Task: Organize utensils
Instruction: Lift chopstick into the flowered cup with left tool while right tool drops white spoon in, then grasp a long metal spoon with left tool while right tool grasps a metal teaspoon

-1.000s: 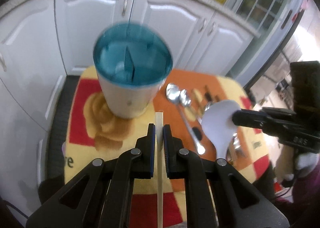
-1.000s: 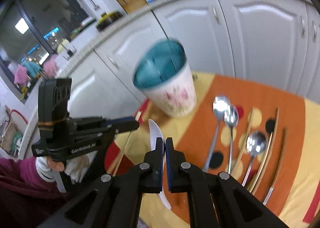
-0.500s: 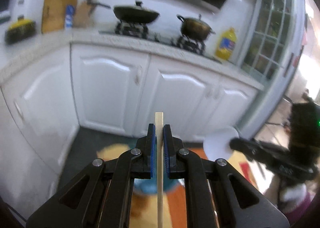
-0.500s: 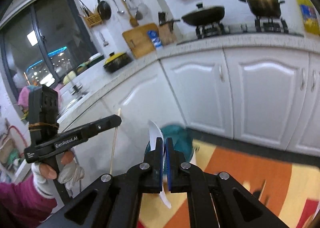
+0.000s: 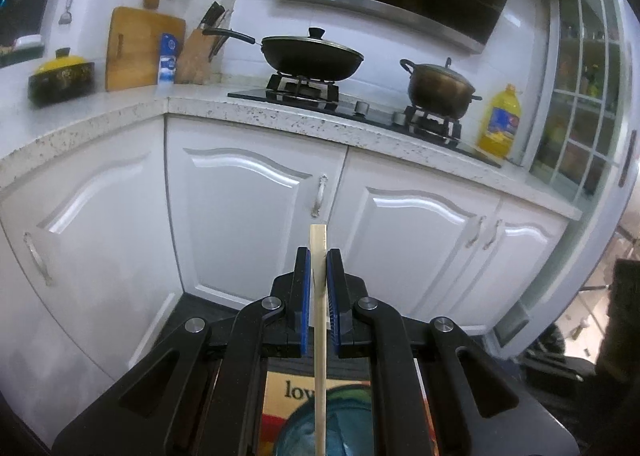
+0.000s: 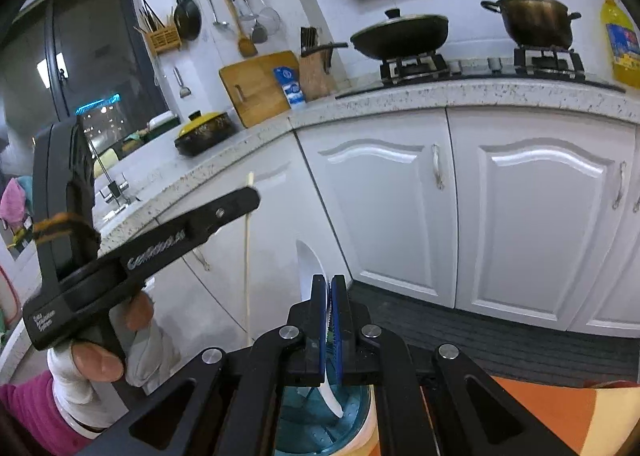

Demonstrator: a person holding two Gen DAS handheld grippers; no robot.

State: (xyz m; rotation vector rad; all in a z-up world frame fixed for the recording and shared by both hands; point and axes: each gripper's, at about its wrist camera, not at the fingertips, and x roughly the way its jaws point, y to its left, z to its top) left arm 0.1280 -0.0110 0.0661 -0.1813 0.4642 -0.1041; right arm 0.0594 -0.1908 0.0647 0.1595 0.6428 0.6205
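Standing straight up, the chopstick (image 5: 319,296) pinched in the left tool (image 5: 319,288) and the white spoon (image 6: 310,270) pinched in the right tool (image 6: 330,320) both hang right over the blue cup (image 6: 320,428).

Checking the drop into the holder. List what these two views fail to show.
- Chopstick: the left wrist view's bottom edge cuts off its lower end over the teal holder.
- White spoon: the right claw hides its middle in the right wrist view.
- Holder compartments: mostly hidden behind claw arms in both views.
- Tablecloth: only slivers show.
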